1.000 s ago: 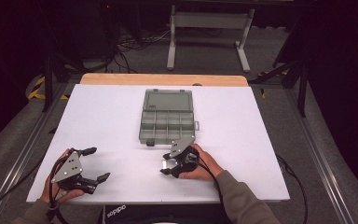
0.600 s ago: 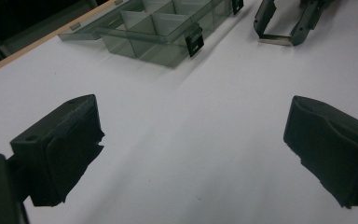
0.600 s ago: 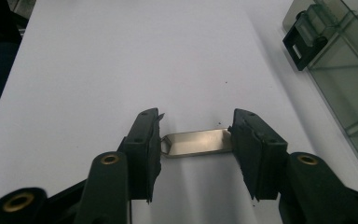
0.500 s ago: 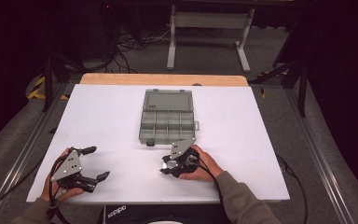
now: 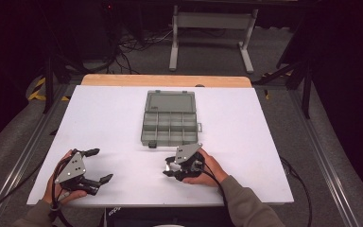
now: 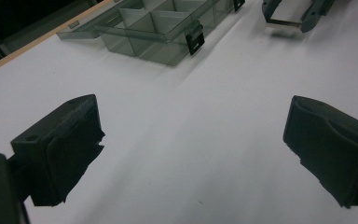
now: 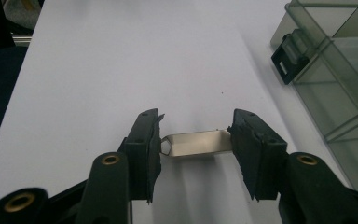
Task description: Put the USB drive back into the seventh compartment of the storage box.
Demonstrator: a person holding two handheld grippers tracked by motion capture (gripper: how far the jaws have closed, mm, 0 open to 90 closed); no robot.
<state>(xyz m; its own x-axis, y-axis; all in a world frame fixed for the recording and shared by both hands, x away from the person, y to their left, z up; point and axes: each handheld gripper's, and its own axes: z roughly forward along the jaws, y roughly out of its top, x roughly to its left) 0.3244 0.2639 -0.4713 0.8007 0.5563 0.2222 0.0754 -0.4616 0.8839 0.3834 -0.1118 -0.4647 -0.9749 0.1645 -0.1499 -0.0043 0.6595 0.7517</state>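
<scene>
Metal strip (image 7: 196, 143) spans the right gripper's (image 7: 195, 140) half-closed jaws, touching both.

High view: fixed above the person's edge of the white table (image 5: 123, 118), facing forward and down; takes in the whole tabletop and the dark floor beyond. Left gripper view: low over the table, close, looking along the left gripper (image 6: 191, 154) toward the clear box (image 6: 154, 25) and the right gripper (image 6: 291, 14) farther off. Right gripper view: very near the tabletop, looking along the right gripper (image 7: 193, 144), box corner (image 7: 335, 70) at its right edge. All three views share the box and the table.
</scene>
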